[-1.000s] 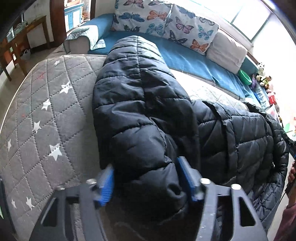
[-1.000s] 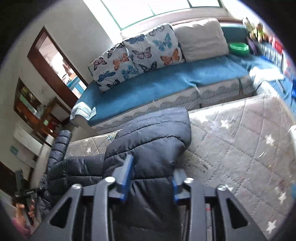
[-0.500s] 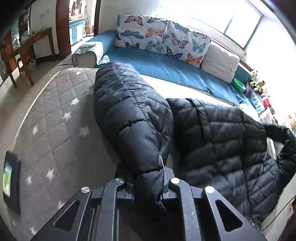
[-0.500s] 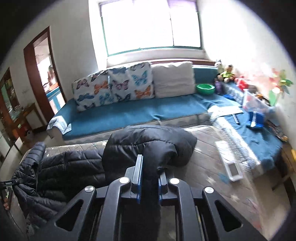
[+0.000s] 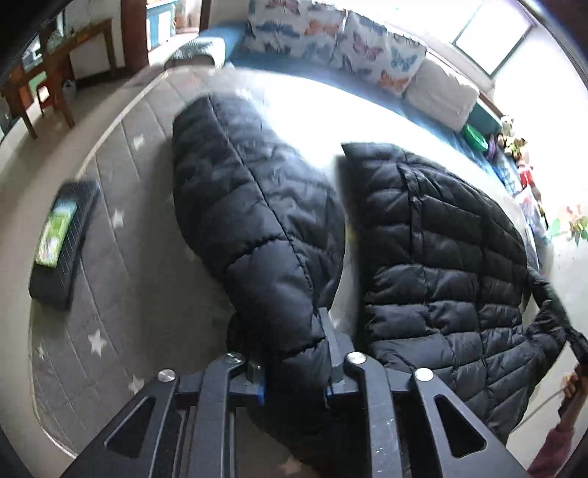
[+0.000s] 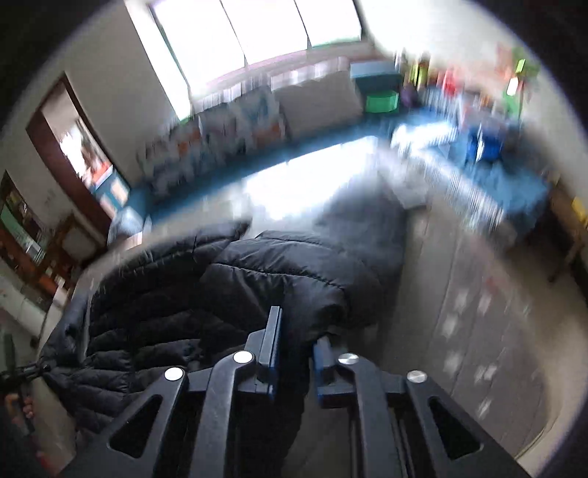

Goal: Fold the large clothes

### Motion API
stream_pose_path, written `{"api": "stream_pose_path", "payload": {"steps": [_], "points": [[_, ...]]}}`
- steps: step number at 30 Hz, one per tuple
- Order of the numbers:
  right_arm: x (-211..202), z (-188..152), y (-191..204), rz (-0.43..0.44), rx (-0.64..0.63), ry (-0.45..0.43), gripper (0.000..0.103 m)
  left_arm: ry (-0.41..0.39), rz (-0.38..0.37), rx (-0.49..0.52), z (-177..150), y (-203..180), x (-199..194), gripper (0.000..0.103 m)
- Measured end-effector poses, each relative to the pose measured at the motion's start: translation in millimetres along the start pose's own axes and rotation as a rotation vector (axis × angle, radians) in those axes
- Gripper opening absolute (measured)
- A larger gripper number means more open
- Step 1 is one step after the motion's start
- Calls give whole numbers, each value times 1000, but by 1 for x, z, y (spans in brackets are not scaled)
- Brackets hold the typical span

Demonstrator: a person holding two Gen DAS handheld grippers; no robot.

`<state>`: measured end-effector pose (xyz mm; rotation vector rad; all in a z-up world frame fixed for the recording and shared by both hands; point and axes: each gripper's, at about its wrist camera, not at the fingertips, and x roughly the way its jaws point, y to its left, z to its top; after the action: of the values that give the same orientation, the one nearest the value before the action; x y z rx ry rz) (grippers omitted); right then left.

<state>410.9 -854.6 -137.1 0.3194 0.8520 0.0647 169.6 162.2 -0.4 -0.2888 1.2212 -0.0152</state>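
A large black puffer jacket [image 5: 433, 250] lies spread on a grey star-patterned mattress [image 5: 110, 264]. My left gripper [image 5: 294, 353] is shut on the cuff end of one sleeve [image 5: 253, 206], which is lifted off the mattress. My right gripper [image 6: 294, 349] is shut on the other sleeve [image 6: 294, 279], also lifted; this view is blurred by motion. The jacket body [image 6: 147, 312] lies to the left in the right wrist view.
A dark flat device with a green screen [image 5: 62, 239] lies on the mattress at the left. A blue sofa with butterfly cushions [image 5: 323, 33] runs along the back. A wooden table [image 5: 55, 55] stands far left. A person's hand [image 5: 573, 382] shows at the right edge.
Both grippers closed on the sleeves a second ago and have since lifted and swung them; the right view is now blurred by fast motion.
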Motion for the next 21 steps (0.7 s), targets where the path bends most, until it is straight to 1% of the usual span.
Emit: {"api": "stream_pose_path", "payload": {"steps": [1, 2, 3, 4, 5, 8, 9, 10, 11, 12, 13, 15, 16, 19, 20, 21], "points": [[12, -5, -1, -10, 6, 56, 19, 7, 3, -11, -2, 3, -3, 32], [17, -8, -3, -29, 4, 79, 21, 9, -4, -25, -3, 5, -7, 36], [19, -11, -3, -46, -4, 88, 25, 10, -13, -35, -3, 8, -13, 45], [19, -11, -2, -72, -18, 94, 27, 1, -7, -45, -3, 9, -23, 52], [14, -11, -3, -89, -22, 93, 28, -19, 0, -42, -3, 8, -34, 54], [-12, -9, -8, -111, -9, 66, 31, -83, 33, 6, 5, -3, -62, 68], [-22, -9, -8, -121, -15, 40, 36, -101, 41, 18, 9, -6, -69, 76], [-32, -5, -6, -124, -34, 14, 43, -119, 47, 26, 19, -12, -75, 79], [-41, -6, -2, -125, -48, -8, 45, -131, 43, 28, 24, -19, -79, 79], [-48, 0, 3, -115, -58, -37, 50, -136, 23, 31, 35, -21, -81, 79], [-50, 2, 10, -90, -73, -54, 52, -136, -7, 36, 49, -26, -80, 79], [-49, -8, 26, -45, -111, -74, 53, -132, -54, 49, 60, -42, -76, 79], [-46, -8, 33, -23, -125, -74, 55, -122, -78, 65, 67, -56, -70, 79], [-13, 3, 60, 70, -187, -25, 56, -78, -160, 129, 85, -90, -45, 79], [-3, 5, 67, 87, -198, -10, 56, -60, -172, 142, 92, -99, -35, 79], [12, 9, 76, 108, -208, 16, 56, -41, -166, 141, 99, -108, -22, 79]]}}
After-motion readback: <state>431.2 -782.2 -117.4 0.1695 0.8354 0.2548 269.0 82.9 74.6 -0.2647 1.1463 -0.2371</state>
